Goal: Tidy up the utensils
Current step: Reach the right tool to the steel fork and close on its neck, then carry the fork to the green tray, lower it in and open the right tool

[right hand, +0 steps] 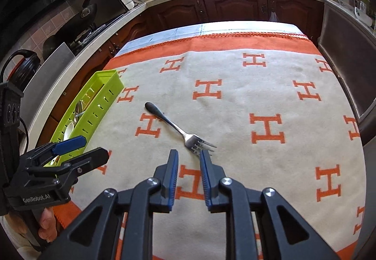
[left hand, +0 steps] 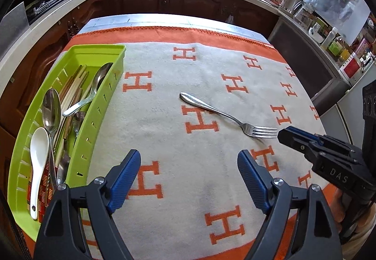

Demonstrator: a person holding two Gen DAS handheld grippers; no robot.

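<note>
Fork [right hand: 178,129] on open cloth [right hand: 235,100], right fingers [right hand: 173,173] narrowly apart, left fingers [left hand: 127,175] wide, both empty.

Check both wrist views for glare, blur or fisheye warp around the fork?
Left wrist view: fork sharp, bright glare along its handle; green tray and counter edge bowed by the fisheye; dark vignette at the corners. Right wrist view: fork sharp but its handle end reads dark, soft shadow under the tines; windows at the top blown out; no motion blur on the right tongs.
</note>
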